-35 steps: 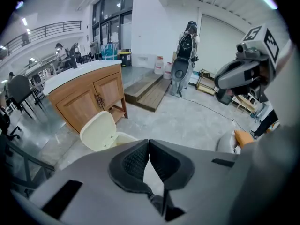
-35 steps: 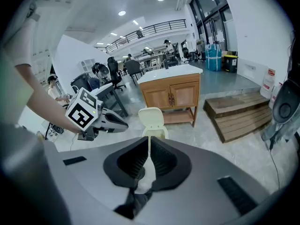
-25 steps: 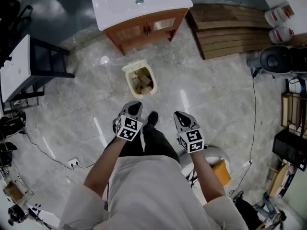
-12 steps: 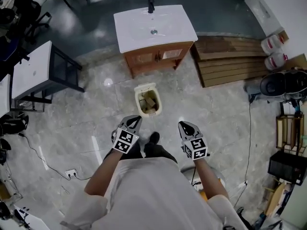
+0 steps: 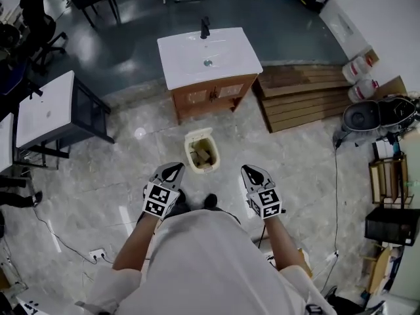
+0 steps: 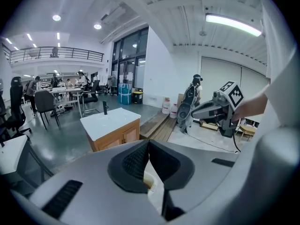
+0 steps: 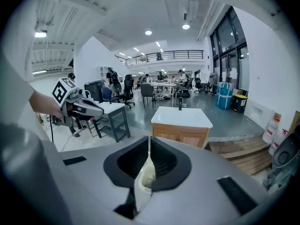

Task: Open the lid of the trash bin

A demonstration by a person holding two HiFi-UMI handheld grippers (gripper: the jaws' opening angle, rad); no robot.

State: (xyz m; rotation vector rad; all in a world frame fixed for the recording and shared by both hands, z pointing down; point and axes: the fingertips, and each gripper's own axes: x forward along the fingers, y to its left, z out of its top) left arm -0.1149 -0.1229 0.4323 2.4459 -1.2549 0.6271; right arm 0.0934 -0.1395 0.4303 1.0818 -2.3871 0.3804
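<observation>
A small cream trash bin (image 5: pixel 201 151) stands on the marble floor in front of a wooden sink cabinet (image 5: pixel 210 61). Its top is uncovered and brown scraps show inside; the lid seems tipped up at the far edge. My left gripper (image 5: pixel 173 168) hangs shut to the bin's near left, apart from it. My right gripper (image 5: pixel 249 170) hangs shut to its near right, also apart. In the left gripper view the left gripper (image 6: pixel 149 144) has its jaws closed, and a sliver of the bin (image 6: pixel 150 181) shows below them. The right gripper (image 7: pixel 149 142) likewise frames the bin (image 7: pixel 146 176).
A dark-framed side table (image 5: pixel 49 110) stands at the left. Stacked wooden boards (image 5: pixel 302 97) and white jugs (image 5: pixel 359 79) lie at the right, with a black machine (image 5: pixel 371 117) and a cable (image 5: pixel 336 195) on the floor. My feet are just behind the bin.
The head view has pulled back and up, so the bin looks smaller and farther off. Both grippers stay shut and level on either side of me. The bin stays uncovered.
</observation>
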